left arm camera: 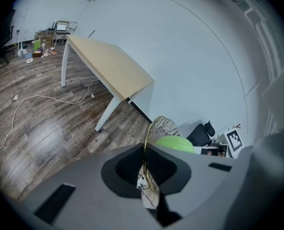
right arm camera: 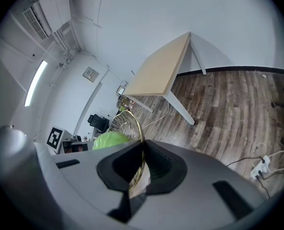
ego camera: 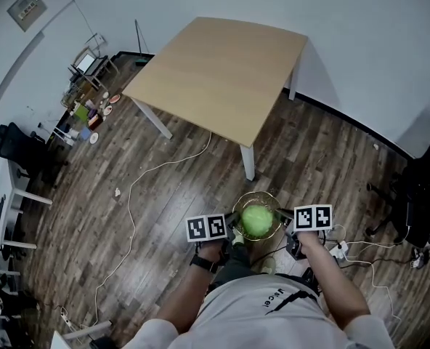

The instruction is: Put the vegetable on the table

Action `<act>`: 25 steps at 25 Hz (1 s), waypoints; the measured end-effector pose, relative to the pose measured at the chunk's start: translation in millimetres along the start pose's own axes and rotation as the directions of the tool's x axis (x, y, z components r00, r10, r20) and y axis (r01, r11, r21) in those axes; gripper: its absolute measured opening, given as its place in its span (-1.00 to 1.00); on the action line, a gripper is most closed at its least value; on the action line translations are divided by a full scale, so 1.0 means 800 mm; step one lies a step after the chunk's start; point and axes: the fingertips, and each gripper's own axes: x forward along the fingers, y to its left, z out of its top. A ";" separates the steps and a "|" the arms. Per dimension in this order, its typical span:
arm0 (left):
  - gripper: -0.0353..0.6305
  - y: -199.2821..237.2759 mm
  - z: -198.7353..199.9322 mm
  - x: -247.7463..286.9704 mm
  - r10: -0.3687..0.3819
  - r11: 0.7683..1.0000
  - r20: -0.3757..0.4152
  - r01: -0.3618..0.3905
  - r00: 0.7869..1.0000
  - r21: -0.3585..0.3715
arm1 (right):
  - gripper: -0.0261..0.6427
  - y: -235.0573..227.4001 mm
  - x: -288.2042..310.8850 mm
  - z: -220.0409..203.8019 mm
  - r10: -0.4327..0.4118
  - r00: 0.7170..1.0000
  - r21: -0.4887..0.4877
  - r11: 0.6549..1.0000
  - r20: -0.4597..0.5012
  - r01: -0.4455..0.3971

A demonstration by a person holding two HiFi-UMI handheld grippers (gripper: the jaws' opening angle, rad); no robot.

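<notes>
A round green vegetable (ego camera: 257, 219) lies in a gold wire basket (ego camera: 241, 203), held above the wooden floor in front of the person. My left gripper (ego camera: 231, 226) is shut on the basket's left rim (left arm camera: 145, 153), and the vegetable (left arm camera: 175, 143) shows just beyond it. My right gripper (ego camera: 282, 217) is shut on the right rim (right arm camera: 140, 137), with the vegetable (right arm camera: 110, 140) to its left. The light wooden table (ego camera: 222, 71) stands ahead, its top bare, well apart from the basket.
A white cable (ego camera: 139, 180) snakes over the floor left of the table. Small clutter (ego camera: 88, 111) and a black chair (ego camera: 15, 145) sit at the far left. A power strip with cords (ego camera: 340, 250) and another black chair (ego camera: 422, 195) are at the right.
</notes>
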 end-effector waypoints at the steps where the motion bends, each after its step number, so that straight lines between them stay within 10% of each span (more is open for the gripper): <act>1: -0.82 0.005 0.012 0.004 -0.003 1.000 -0.005 0.003 1.000 0.003 | -0.85 0.000 0.008 0.010 -0.004 1.000 0.004 1.000 0.004 0.004; 25: -0.82 0.091 0.272 0.080 -0.049 0.994 -0.093 0.058 0.994 0.091 | -0.85 0.029 0.156 0.225 -0.081 0.992 0.084 0.994 0.101 0.073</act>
